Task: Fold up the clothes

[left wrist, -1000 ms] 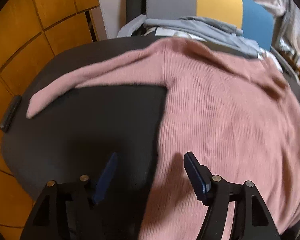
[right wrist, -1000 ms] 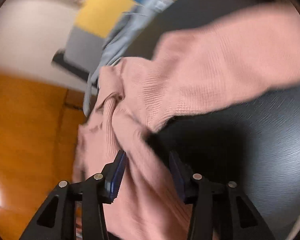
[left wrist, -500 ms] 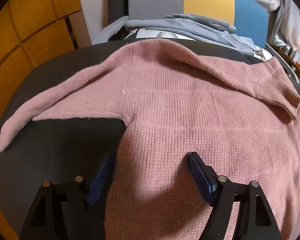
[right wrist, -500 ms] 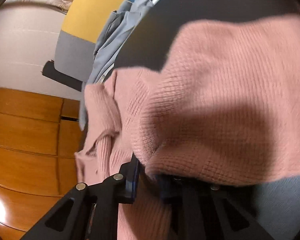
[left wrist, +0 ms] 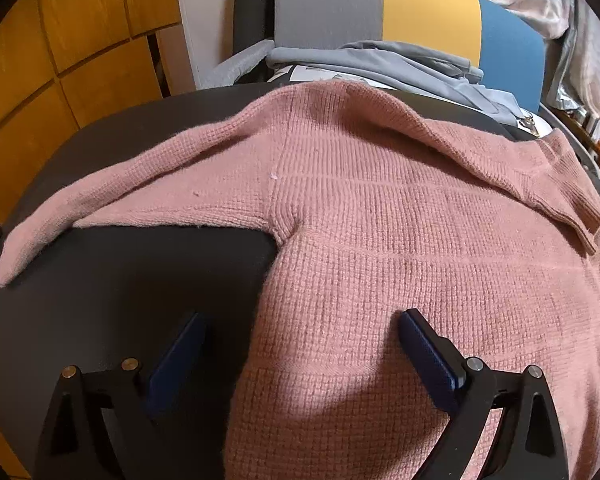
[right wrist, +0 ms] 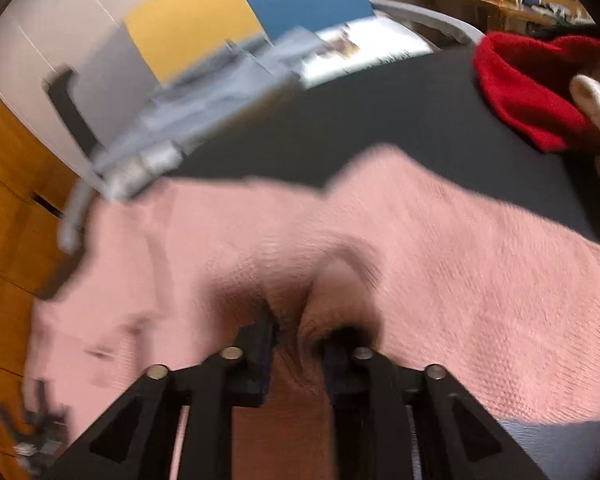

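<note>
Our pink knit sweater (left wrist: 400, 240) lies spread across the dark round table (left wrist: 112, 280), body toward us, one sleeve (left wrist: 112, 204) stretched flat out to the left with its cuff near the table's edge. The other sleeve seems already laid across the chest, its ribbed cuff (left wrist: 568, 200) at the far right.

We judge the step in hand to be the sleeve and side folds. Our right gripper (right wrist: 296, 340) is pressed together on a bunched pinch of the sweater, cloth puckering between the pads. Our left gripper (left wrist: 300, 344) hovers with fingers spread wide, straddling the sweater's side edge below the armpit, gripping nothing.

Next we would probably close the left one on that edge or the outstretched sleeve and carry it inward, keeping the knit flat.

The right wrist view is badly smeared, so which part we pinch is unclear. Beyond lie a red garment (right wrist: 528, 92) and grey-blue clothes (left wrist: 380, 60) on a chair (left wrist: 428, 8).
</note>
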The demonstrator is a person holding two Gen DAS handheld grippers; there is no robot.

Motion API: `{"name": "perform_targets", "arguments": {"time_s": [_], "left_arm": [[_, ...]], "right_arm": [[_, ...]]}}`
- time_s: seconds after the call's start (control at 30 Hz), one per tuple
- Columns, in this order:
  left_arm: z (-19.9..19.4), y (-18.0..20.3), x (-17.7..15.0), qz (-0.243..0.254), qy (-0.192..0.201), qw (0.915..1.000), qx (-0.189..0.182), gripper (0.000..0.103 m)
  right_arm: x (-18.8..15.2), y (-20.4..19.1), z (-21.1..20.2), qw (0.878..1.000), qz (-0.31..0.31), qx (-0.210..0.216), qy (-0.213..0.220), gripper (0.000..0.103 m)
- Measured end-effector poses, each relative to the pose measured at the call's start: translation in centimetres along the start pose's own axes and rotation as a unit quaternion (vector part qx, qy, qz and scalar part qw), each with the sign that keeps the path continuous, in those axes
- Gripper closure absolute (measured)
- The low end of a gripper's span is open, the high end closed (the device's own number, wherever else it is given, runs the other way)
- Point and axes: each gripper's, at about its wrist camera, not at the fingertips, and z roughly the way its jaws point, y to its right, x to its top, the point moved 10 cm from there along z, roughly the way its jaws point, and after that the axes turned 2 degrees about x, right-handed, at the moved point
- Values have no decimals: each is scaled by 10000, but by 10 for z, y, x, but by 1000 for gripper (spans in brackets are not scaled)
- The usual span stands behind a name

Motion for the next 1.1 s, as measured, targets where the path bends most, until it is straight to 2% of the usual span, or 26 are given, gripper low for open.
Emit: {"name": "perform_targets", "arguments": {"time_s": [0.03,0.1,0.17,0.23,0.3,0.4,0.47,0.53,0.57,0.7,0.77,0.87,0.9,1.03,1.07,1.1], "left_arm": [[-2,-2,-1,-10,-33,10000,-9,4],[-6,-6,-1,-4,-72,10000,-7,5],[-13,-14,6,125,103,9996,223,6],[-19,-14,18,243,314,9988,285,6],[-21,-8,32,334,475,9980,251,6],[-4,5,47,273,285,9990,195,6],[12,4,51,357,189,9980,483,7],[25,1,55,433,135,9962,739,6],[27,-3,58,452,198,9956,796,6],[32,-21,68,510,420,9927,1013,6],[37,-31,74,467,392,9926,1054,4],[42,-47,82,506,393,9912,1163,3],[40,-48,83,477,346,9920,1117,3],[34,-50,88,364,156,9948,935,6],[29,-47,89,247,145,9968,751,6],[18,-37,91,-23,197,9993,330,6]], "right_arm": [[-3,4,-1,9999,-33,-143,-41,74],[-8,6,-21,9990,-73,-443,13,74],[-8,1,-53,9953,-314,-776,487,73],[-9,-21,-76,9897,-745,-752,961,73],[-23,-48,-58,9869,-1275,-649,747,73],[-44,-87,-31,9764,-2062,-489,422,73],[-55,-99,-7,9702,-2349,-567,197,73],[-62,-92,12,9665,-2465,-694,154,71],[-59,-92,10,9662,-2469,-628,395,70],[-55,-79,8,9764,-2083,-331,470,68],[-52,-81,12,9792,-1957,-348,410,68],[-47,-86,17,9715,-2264,-635,299,68],[-44,-88,19,9682,-2382,-701,288,68],[-30,-99,10,9814,-1899,50,284,68],[-26,-102,8,9834,-1776,238,282,68],[-22,-106,5,9847,-1668,423,283,68]]}}
